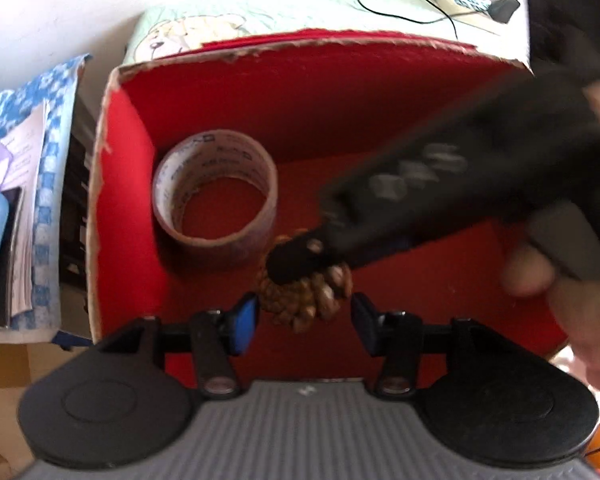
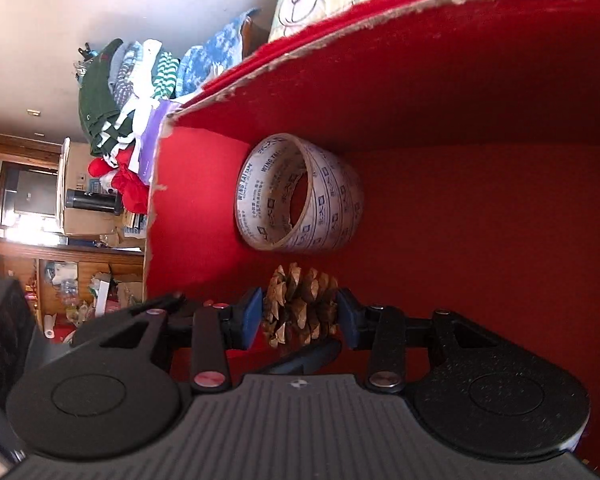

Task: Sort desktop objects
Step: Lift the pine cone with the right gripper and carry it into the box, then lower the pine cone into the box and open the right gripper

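A red box (image 1: 112,200) with torn cardboard rims stands open below both grippers. A roll of printed tape (image 1: 216,196) lies on its floor near the left wall and shows as the tape (image 2: 300,196) in the right wrist view. A brown pinecone (image 2: 300,304) sits between the blue pads of my right gripper (image 2: 300,316), and both pads touch its scales. In the left wrist view the right gripper (image 1: 300,272) reaches in from the right over the pinecone (image 1: 304,300). My left gripper (image 1: 304,320) hovers just in front of the cone, open, its pads apart from it.
A person's hand (image 1: 580,300) holds the right gripper's handle. Books and papers (image 1: 20,200) are stacked left of the box. A bear-print cloth (image 1: 196,28), a cable and a charger (image 1: 500,8) lie behind it. A pile of clothes (image 2: 120,112) shows beyond the box wall (image 2: 156,220).
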The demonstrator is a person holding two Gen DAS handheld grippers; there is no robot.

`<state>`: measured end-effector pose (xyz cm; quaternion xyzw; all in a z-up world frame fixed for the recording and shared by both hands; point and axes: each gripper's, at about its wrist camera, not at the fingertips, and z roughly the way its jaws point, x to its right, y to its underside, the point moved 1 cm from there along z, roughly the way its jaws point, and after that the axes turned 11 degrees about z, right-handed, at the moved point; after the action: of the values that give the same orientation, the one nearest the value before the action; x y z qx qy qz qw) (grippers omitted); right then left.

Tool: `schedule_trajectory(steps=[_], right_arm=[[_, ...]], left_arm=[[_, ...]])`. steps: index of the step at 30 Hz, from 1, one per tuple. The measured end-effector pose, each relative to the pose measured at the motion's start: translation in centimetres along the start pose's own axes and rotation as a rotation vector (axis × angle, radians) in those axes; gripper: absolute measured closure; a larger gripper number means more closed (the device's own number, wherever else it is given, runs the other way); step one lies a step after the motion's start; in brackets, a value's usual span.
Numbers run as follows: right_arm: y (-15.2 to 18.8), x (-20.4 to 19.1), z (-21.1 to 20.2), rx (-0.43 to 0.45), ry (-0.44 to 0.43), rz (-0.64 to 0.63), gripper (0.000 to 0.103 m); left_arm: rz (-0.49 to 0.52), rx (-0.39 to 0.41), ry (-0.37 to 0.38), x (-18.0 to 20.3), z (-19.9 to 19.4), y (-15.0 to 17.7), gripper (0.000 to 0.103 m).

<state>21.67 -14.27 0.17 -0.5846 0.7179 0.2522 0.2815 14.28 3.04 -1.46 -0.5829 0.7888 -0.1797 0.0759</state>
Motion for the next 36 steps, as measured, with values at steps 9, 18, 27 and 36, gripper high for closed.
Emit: schedule_trajectory(steps=[9, 18, 27, 36], right_arm=[[-0.5, -0.2, 2.9, -0.104, 0.047, 0.037, 0.06], [0.6, -0.1, 3.2, -0.13, 0.009, 0.038, 0.055], [1.5, -1.0, 3.3, -0.138, -0.02, -0.011, 0.059], [2.2, -1.6, 2.9, -0.05, -0.04, -0.005, 0.062]], left_arm=[[-0.023, 0.048, 0.036, 0.1, -1.5, 0.4, 0.048], [-0.047, 0.064, 0.046, 0.7, -3.1, 0.1, 0.052], [-0.078, 0.099, 0.076, 1.0, -3.9, -0.3, 0.052], [-0.132, 0.037, 0.01, 0.9, -1.9, 0.1, 0.052]])
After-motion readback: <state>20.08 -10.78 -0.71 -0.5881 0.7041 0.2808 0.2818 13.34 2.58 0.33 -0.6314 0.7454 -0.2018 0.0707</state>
